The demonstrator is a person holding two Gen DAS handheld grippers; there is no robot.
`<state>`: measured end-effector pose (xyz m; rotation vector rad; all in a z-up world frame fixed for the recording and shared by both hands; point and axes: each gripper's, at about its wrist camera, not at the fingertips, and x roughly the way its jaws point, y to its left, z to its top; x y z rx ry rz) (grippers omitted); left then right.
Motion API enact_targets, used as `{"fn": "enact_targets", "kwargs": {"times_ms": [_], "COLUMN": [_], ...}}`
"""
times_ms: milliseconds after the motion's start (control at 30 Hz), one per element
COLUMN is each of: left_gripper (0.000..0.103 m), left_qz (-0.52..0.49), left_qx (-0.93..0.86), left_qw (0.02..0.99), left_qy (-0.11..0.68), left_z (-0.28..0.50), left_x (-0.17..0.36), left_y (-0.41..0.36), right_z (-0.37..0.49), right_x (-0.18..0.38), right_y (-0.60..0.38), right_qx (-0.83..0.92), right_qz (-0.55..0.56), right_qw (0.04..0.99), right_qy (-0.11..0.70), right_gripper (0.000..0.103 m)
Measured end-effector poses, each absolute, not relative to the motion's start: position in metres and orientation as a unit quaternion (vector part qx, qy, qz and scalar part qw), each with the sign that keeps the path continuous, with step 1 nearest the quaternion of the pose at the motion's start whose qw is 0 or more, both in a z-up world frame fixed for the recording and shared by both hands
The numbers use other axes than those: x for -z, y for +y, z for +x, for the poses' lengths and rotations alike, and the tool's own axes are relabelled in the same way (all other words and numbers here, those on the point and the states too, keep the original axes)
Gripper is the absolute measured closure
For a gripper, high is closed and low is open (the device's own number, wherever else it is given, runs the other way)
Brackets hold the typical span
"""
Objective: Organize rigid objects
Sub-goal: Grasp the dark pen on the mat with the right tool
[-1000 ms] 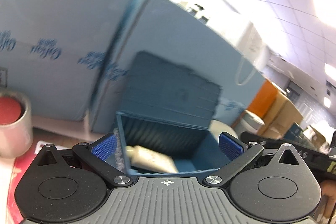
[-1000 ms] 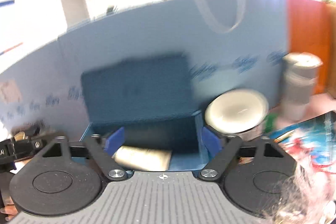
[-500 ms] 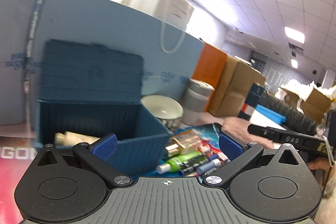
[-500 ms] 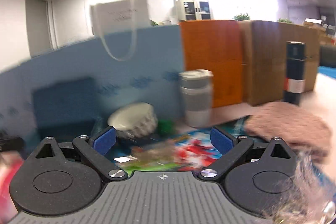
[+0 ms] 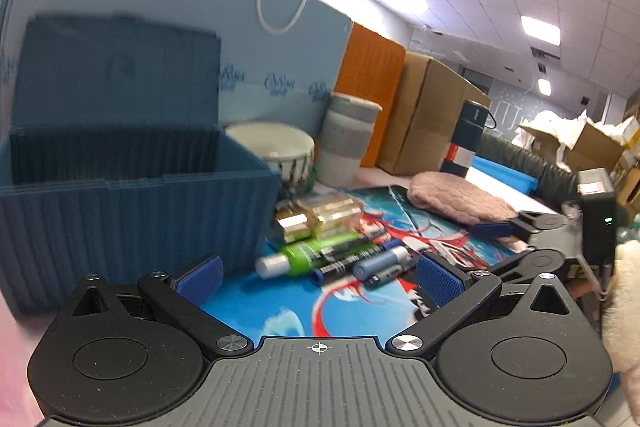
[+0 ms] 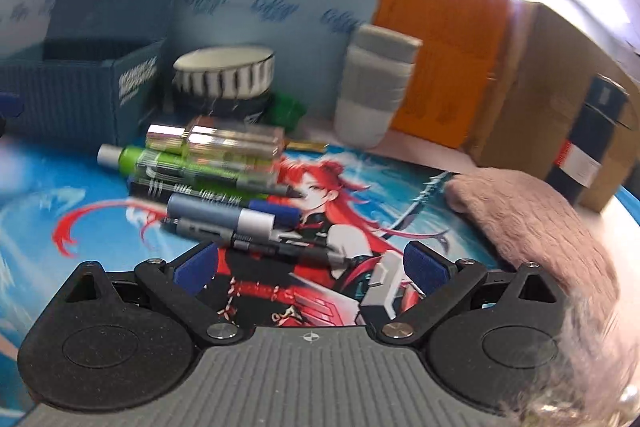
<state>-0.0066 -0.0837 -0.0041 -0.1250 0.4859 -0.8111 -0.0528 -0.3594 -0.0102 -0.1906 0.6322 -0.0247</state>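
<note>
A pile of pens and markers lies on a colourful picture mat (image 6: pixel 60 195): a green marker (image 6: pixel 192 165), a blue-grey marker (image 6: pixel 224 217), a black pen (image 6: pixel 280 247) and a clear bottle with a gold cap (image 6: pixel 224 141). My right gripper (image 6: pixel 310 267) hovers open just short of the pile, with nothing between its blue pads. The open blue ribbed box (image 5: pixel 120 211) stands left of the pile, its lid up and its inside hidden. My left gripper (image 5: pixel 319 277) is open and empty in front of the green marker (image 5: pixel 316 251). The right gripper (image 5: pixel 520 239) shows at the right of the left wrist view.
Behind the pile stand a striped bowl (image 6: pixel 224 75) and a grey-banded cup (image 6: pixel 376 83). A pink furry cloth (image 6: pixel 528 223) lies on the mat's right side. An orange box (image 6: pixel 440 39), cardboard boxes and a dark flask (image 6: pixel 592 131) line the back right.
Both views have swung right and down, from the box's inside with a cream tube to the pens on the mat. The right jaws stand a little wider.
</note>
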Motion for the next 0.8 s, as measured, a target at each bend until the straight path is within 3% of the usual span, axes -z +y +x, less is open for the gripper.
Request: {"fn": "enact_targets", "kwargs": {"times_ms": [267, 500, 567, 633, 800], "left_gripper": [0.0, 0.0, 0.0, 0.0, 0.0], "left_qz": [-0.043, -0.029, -0.027, -0.024, -0.031], "left_qx": [0.405, 0.43, 0.435, 0.437, 0.434], "left_qw": [0.885, 0.875, 0.873, 0.872, 0.872], "left_qy": [0.227, 0.218, 0.219, 0.219, 0.225], "left_z": [-0.013, -0.019, -0.019, -0.02, -0.017], "left_x": [0.013, 0.015, 0.015, 0.015, 0.015], "left_y": [-0.091, -0.099, -0.1, -0.101, -0.1], "right_z": [-0.019, 0.007, 0.002, -0.004, -0.025], "right_x": [0.022, 0.027, 0.025, 0.022, 0.014], "right_y": [-0.354, -0.379, -0.382, -0.382, -0.369], "right_qx": [-0.047, -0.099, -0.096, -0.094, -0.124], "right_qz": [-0.131, -0.016, -0.008, -0.008, -0.03], "right_qw": [0.928, 0.918, 0.92, 0.919, 0.909], "right_qy": [0.346, 0.383, 0.381, 0.383, 0.396], "right_gripper": [0.006, 0.011, 0.019, 0.051, 0.074]}}
